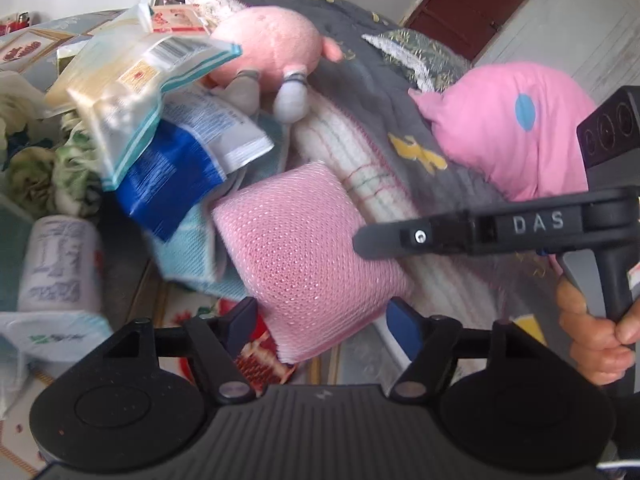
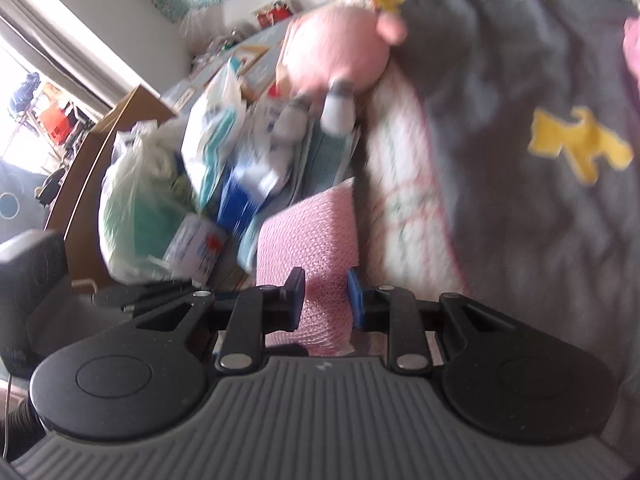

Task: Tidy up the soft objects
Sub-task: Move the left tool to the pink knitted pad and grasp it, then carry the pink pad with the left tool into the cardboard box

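Right gripper is pinched on the near edge of the pink mesh sponge, left gripper gapes wide, pads clear; keep right clamped, lift slow toward 12 o'clock, clear of the blue packet at 10.

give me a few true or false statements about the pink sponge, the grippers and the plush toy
1. The right gripper is shut on the pink mesh sponge. True.
2. The left gripper is clamped on the sponge. False: its jaws stand apart, and the pads do not press on it.
3. The pink plush toy lies on the grey quilt, beyond the sponge. True.
4. The blue packet lies to the right of the sponge in the left wrist view. False: it lies to its left.
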A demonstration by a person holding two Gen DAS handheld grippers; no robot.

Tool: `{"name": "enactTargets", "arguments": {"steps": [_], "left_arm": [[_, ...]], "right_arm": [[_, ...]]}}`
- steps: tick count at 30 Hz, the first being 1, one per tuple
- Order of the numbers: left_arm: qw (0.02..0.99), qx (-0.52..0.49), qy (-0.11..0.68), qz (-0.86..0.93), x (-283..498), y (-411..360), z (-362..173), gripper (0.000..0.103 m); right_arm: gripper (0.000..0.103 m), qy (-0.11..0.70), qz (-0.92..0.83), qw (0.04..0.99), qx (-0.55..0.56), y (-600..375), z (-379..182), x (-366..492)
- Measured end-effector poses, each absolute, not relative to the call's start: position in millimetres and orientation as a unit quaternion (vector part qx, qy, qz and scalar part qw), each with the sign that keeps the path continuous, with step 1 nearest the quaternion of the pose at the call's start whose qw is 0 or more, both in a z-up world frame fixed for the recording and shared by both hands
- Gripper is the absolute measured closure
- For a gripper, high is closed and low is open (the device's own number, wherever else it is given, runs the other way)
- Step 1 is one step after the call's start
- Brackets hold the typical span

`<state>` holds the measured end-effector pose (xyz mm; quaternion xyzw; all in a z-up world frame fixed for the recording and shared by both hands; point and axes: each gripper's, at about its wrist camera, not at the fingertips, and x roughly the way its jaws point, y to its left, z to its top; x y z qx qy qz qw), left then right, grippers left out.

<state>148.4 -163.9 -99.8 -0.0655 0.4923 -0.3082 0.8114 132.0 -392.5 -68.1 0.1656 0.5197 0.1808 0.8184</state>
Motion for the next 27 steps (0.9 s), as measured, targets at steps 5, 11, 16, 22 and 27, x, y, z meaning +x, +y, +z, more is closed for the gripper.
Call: {"name": "enactTargets", "arguments": {"steps": [5, 11, 16, 22, 27], "left_arm": [[0.805, -0.056, 0.512, -0.296, 154, -161, -111, 0.029], [0.812, -0.038, 0.506, -0.289, 155, -168, -112, 0.031], [0.823, -0.004, 0.487, -0.291, 142, -173, -99, 0.032], [0.837, 0.033, 0.461, -0.292, 119, -174, -76, 0.032], [0.849, 0.041, 0.438, -0.292, 97, -165, -53, 0.033]], "right_arm": [[0.078, 0.536, 0.167, 0.807, 0.183, -388, -81, 134], [0.077, 0.532, 0.158, 0.807, 0.202, -388, -86, 129], [0.077, 0.522, 0.157, 0.808, 0.224, -391, -80, 115], [0.077, 0.498, 0.159, 0.819, 0.237, -392, -63, 93], [0.077, 0.476, 0.169, 0.829, 0.241, -385, -42, 76]]}}
